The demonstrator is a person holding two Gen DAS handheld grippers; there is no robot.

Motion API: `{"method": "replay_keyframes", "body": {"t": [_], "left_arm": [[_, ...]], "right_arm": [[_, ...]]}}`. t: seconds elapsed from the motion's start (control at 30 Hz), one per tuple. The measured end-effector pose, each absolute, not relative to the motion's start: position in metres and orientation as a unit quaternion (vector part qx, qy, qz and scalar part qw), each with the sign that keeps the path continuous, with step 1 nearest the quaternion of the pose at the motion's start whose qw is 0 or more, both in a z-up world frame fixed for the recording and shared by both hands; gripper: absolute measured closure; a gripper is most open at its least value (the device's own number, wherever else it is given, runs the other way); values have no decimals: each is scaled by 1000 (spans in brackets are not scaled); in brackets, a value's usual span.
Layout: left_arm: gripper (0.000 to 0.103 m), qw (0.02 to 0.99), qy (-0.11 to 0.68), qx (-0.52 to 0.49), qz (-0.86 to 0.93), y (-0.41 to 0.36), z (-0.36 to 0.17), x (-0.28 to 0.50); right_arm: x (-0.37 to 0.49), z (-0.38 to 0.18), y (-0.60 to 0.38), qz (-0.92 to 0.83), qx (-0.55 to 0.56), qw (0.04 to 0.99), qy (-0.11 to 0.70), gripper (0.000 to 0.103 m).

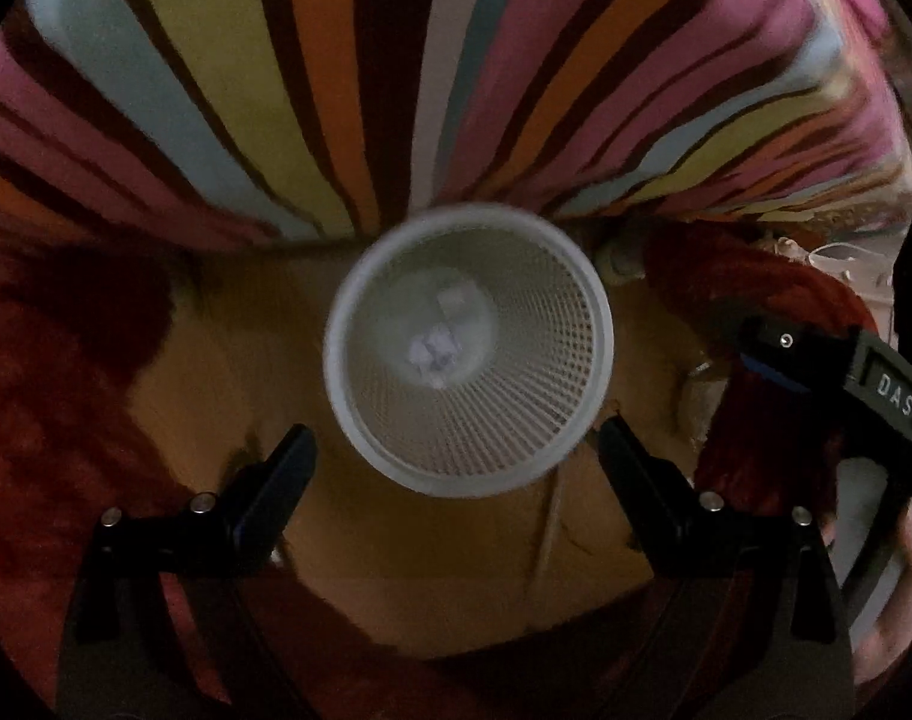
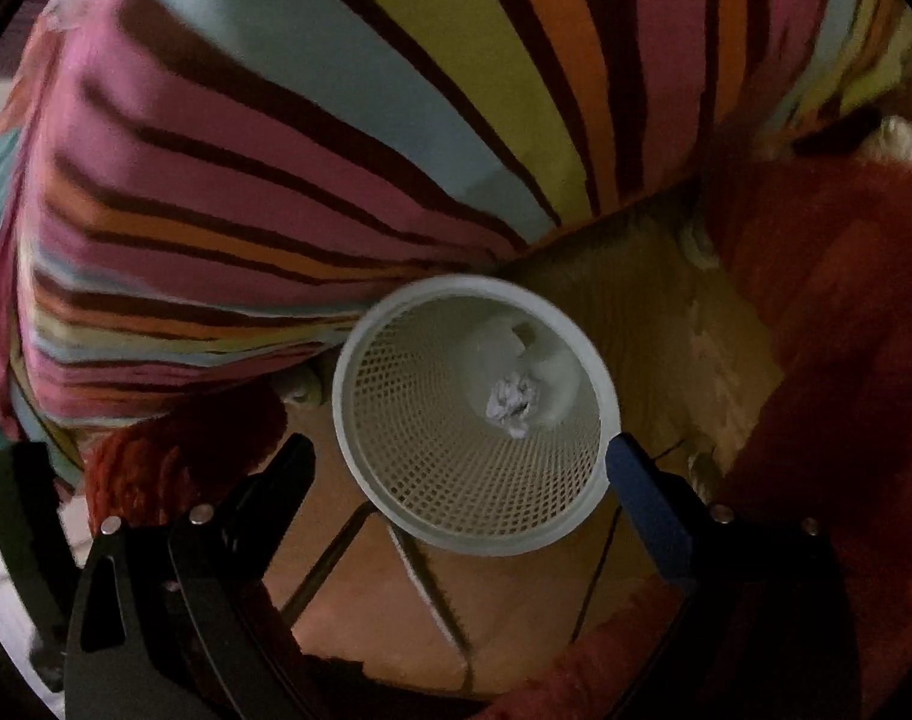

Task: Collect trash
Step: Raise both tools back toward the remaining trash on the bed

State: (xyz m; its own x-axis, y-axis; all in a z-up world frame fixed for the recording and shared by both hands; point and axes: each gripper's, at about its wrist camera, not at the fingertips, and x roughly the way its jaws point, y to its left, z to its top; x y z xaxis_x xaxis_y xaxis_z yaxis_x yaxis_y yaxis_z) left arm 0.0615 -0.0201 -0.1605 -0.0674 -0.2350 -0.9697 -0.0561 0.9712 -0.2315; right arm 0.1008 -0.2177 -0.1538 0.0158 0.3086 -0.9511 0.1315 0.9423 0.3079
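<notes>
A white mesh wastebasket (image 1: 360, 360) stands on the tan floor, seen from above in both views (image 2: 408, 480). A crumpled white paper ball (image 1: 435, 354) lies at its bottom, also in the right wrist view (image 2: 513, 399). My left gripper (image 1: 456, 450) is open and empty above the basket's near rim. My right gripper (image 2: 459, 459) is open and empty above the basket, its blue-padded right finger (image 2: 642, 492) near the rim. The right gripper's body (image 1: 864, 384) shows at the right edge of the left wrist view.
A bed with a striped multicoloured cover (image 1: 336, 90) rises just behind the basket (image 2: 246, 180). Red shaggy rugs (image 1: 48, 420) (image 2: 846, 330) flank the tan floor (image 1: 432, 552). A cable (image 2: 432, 588) runs across the floor.
</notes>
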Motion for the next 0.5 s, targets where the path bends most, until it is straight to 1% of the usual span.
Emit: {"method": "replay_keyframes", "body": {"t": [0.1, 0.2, 0.27, 0.5], "left_arm": [[11, 712, 694, -79, -73, -16, -133, 58], [11, 741, 663, -84, -69, -8, -109, 61], [11, 762, 639, -89, -57, -3, -91, 66], [11, 810, 575, -107, -48, 5, -38, 97]], "right_arm": [[104, -122, -211, 84, 120, 739, 657, 10], [108, -91, -207, 101, 98, 781, 608, 9], [111, -68, -204, 112, 89, 809, 570, 7], [133, -21, -197, 127, 28, 871, 474, 7]]}}
